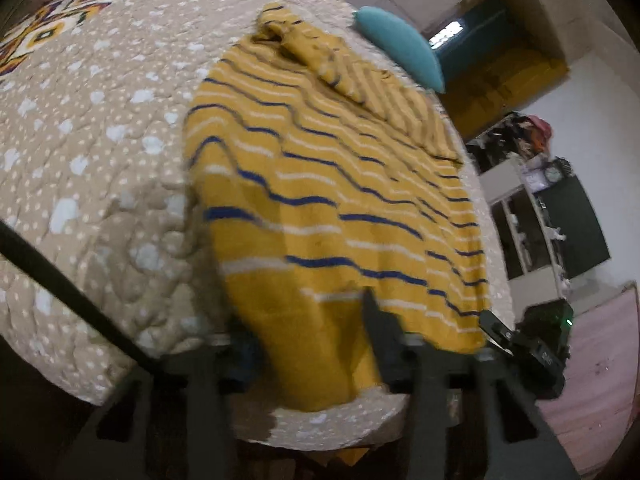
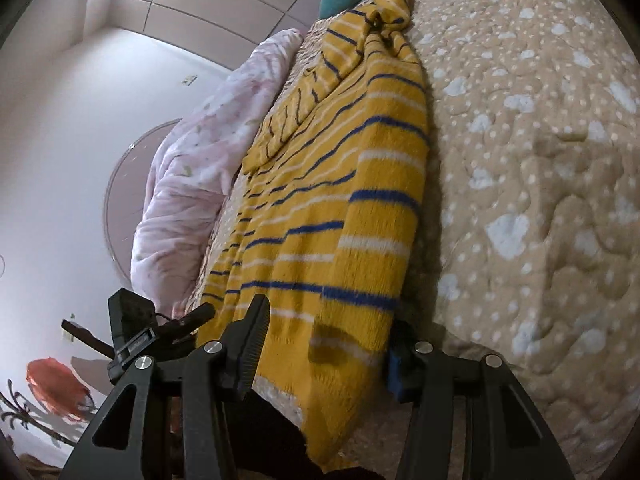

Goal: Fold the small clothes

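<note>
A yellow sweater [image 1: 320,184] with blue and white stripes lies spread flat on the beige quilted bed [image 1: 100,160], one sleeve folded across its far part. Its near hem hangs at the bed's edge. My left gripper [image 1: 310,344] is at that hem, jaws apart, with the blurred cloth lying between the fingers and over the left one. In the right wrist view my right gripper [image 2: 324,354] stands open around the other hem corner of the sweater [image 2: 340,200]. The cloth hides part of its blue-padded right finger [image 2: 394,368]. Each gripper shows at the edge of the other's view.
A teal pillow [image 1: 400,44] lies beyond the sweater's far end. A pink duvet [image 2: 200,168] is bunched along the bed's left side in the right wrist view. The quilt [image 2: 540,160] stretches bare beside the sweater. Shelves and clutter [image 1: 540,208] stand past the bed's edge.
</note>
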A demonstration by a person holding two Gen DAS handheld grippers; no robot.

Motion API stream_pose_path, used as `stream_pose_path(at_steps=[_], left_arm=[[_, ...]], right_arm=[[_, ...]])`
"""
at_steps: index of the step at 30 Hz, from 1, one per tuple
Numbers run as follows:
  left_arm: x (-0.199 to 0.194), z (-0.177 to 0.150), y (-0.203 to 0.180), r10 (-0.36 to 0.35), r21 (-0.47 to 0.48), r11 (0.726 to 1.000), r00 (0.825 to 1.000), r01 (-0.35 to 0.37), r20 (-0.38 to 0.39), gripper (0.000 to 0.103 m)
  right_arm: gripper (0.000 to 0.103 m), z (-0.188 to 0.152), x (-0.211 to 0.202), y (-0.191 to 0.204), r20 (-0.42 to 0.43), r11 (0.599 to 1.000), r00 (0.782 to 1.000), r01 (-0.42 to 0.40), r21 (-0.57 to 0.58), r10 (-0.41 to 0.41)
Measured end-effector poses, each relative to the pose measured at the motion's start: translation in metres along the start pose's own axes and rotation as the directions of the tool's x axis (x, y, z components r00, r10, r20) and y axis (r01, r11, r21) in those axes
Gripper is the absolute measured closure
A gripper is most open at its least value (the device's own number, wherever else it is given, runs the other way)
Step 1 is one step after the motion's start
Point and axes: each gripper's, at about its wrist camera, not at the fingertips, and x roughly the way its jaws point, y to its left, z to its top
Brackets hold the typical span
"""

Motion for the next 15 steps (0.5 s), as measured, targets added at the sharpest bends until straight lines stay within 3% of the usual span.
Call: stream_pose_path(at_steps=[1,3,6,10,15], left_arm=[[0.001,0.002,0.004,0.016,-0.018,1.0,1.0,-0.016,-0.003,0.092],[0.001,0.005,0.016,-0.016,-0.088,0.996,1.0,0.015,-0.012,0.094],[-0.003,0.005,0.022,-0.021,-0.127,0.992,1.0,0.02,-0.007,0.095],[-0.027,0.004,0.004,0.051,-0.071,0.996,0.997,-0.047,0.054,0.095],[-0.089,-0.014,-0.032,0.081,0.071,0.993,0.978,-0.097,0.195,0.095]], right_arm=[[0.051,0.001,0.002,0.002,0.005,1.0,1.0,0.011,-0.003,-0.011],[0.059,-0.002,0.006,0.007,0.021,0.999,0.999,0.037,-0.008,-0.037],[0.088,-0.006,0.018,0.006,0.021,0.995,0.995,0.098,0.014,-0.098],[0.091,0.002,0.012,0.001,0.01,0.996,0.998,0.066,0.056,-0.066],[0.094,-0.005,-0.02,0.032,0.014,1.0,1.0,0.003,-0.021,-0.003]])
